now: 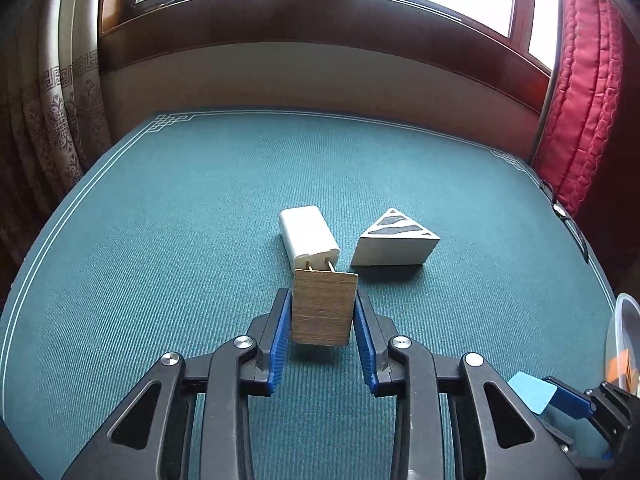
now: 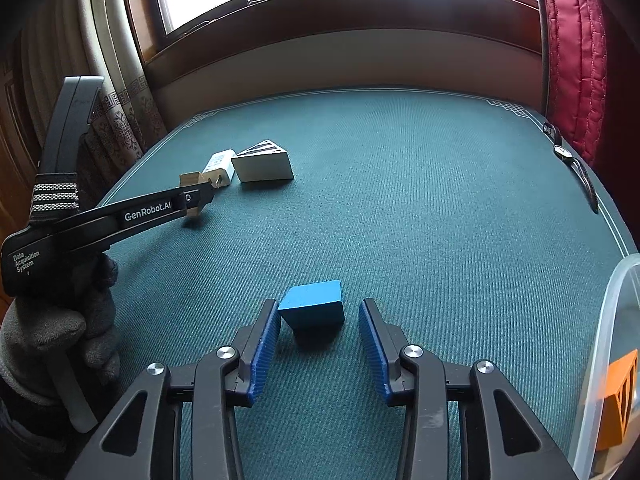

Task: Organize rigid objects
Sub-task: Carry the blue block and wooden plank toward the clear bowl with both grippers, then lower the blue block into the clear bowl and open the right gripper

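Felt tabletop (image 1: 160,240), dark green with a white line border, and both grippers working low over it. The left gripper (image 1: 323,312) has its blue pads pressed against the two sides of a small wooden block (image 1: 324,306), pinching it; the block's shadow sits below it on the cloth. Just beyond the block lies a white plug-in charger (image 1: 308,238), prongs facing the block, and beside that a white wedge (image 1: 394,246) with black stripes on top, close to the charger but apart from it. A grey-gloved hand (image 2: 60,328) grips the left tool's handle. Over on the right, the right gripper (image 2: 318,326) frames a blue wedge-shaped block (image 2: 314,304): the left pad touches its corner, the right pad stands clear, so nothing is clamped. A clear plastic bin (image 2: 612,320) at the far right holds an orange piece (image 2: 620,404). A wristwatch (image 2: 564,152) lies by the far edge.
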